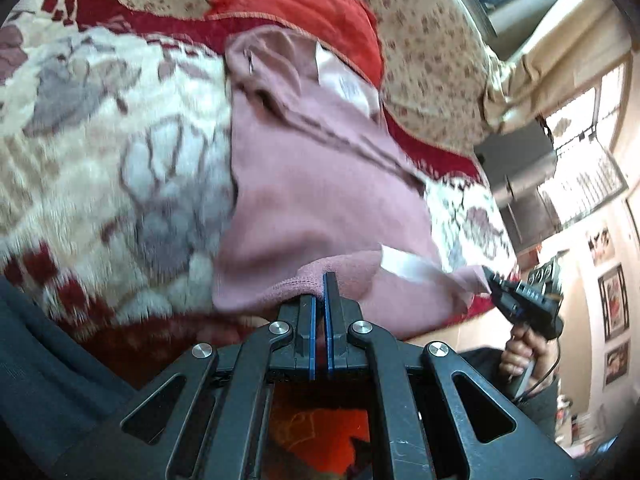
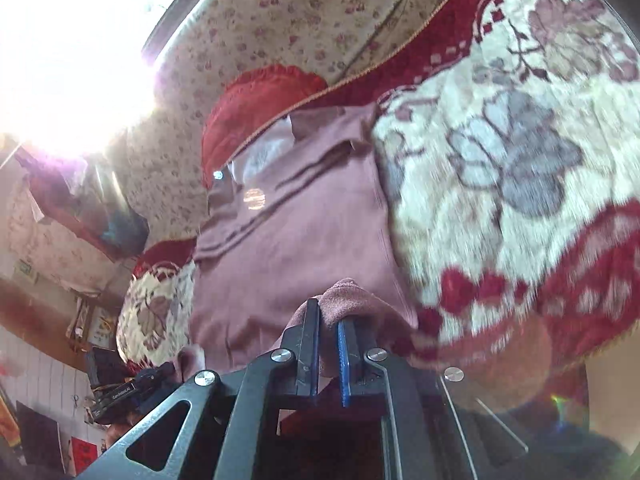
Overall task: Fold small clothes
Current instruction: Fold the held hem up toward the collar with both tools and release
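Observation:
A small dusty-pink garment (image 1: 320, 200) lies stretched over a floral blanket; it also shows in the right wrist view (image 2: 296, 232). Its far end has dark seam lines and white lining. My left gripper (image 1: 320, 284) is shut on the garment's near hem, with pink cloth bunched between the blue pads. My right gripper (image 2: 329, 312) is shut on another part of the near hem, with a fold of cloth between its fingers. The right gripper also appears in the left wrist view (image 1: 490, 280), pinching the garment's right corner, a hand on its handle.
The cream, grey and red floral blanket (image 1: 100, 168) covers the bed. A red cloth (image 1: 320, 8) lies beyond the garment, against a beige flowered cushion (image 1: 432, 52). A window and room furniture are at the right (image 1: 580, 152). Strong glare fills the upper left of the right wrist view (image 2: 72, 60).

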Demonstrator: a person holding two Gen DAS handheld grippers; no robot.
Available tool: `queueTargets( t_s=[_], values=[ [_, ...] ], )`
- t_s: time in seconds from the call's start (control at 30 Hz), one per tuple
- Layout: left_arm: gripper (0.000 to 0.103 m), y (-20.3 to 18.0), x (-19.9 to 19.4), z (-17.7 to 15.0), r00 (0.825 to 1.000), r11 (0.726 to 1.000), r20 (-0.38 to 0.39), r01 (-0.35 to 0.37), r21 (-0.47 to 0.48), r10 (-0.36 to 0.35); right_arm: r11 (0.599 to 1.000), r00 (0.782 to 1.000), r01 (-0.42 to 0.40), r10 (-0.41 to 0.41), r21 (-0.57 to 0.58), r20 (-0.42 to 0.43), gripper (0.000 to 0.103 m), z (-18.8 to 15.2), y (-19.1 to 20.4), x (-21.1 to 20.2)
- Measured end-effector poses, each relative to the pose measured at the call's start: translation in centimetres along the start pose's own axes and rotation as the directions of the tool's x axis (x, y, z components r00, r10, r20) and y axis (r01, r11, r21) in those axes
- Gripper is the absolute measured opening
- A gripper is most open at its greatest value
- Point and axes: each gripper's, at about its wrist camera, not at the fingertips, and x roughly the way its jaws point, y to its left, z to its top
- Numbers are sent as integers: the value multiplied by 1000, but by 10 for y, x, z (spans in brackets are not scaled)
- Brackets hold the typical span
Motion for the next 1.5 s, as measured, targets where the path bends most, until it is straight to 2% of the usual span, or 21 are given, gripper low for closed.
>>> queueTargets(
  t_s=[0.07,0.27,0.37,0.57,0.77,1.07,1.2,1.3,1.37,1.43,1.5],
  values=[
    [2,-5,-5,22,1000,1000,30,1,-19,0,1000,1000,-16,16,10,13,7,15,2,3],
    [2,-19,-3,80,991,999,131,-29,14,27,998,996,-59,57,32,61,7,67,9,23],
    [2,-23,6,104,981,997,184,-64,42,55,998,996,-49,47,30,82,7,94,13,40],
    [2,-15,30,150,971,996,227,-80,27,72,999,993,-27,24,22,119,7,135,18,64],
    [2,5,76,193,967,992,217,-128,-22,130,999,992,3,-9,53,126,7,178,8,110],
    [2,37,137,227,961,972,148,-222,-77,232,992,994,61,-71,111,83,7,211,-14,177],
    [2,51,144,233,975,977,116,-173,-123,187,984,993,59,-75,171,93,6,213,-29,192],
    [2,60,133,236,983,980,139,-94,-175,119,978,995,41,-59,205,82,7,216,-38,200],
    [2,63,124,235,984,980,162,-40,-197,73,978,992,20,-45,207,114,9,217,-36,194],
    [2,60,117,233,982,981,180,-29,-189,64,984,984,-1,-31,179,174,23,219,-30,181],
    [3,57,115,232,983,985,180,-5,-173,37,989,957,-15,-29,150,288,33,219,-27,159]
  ],
)
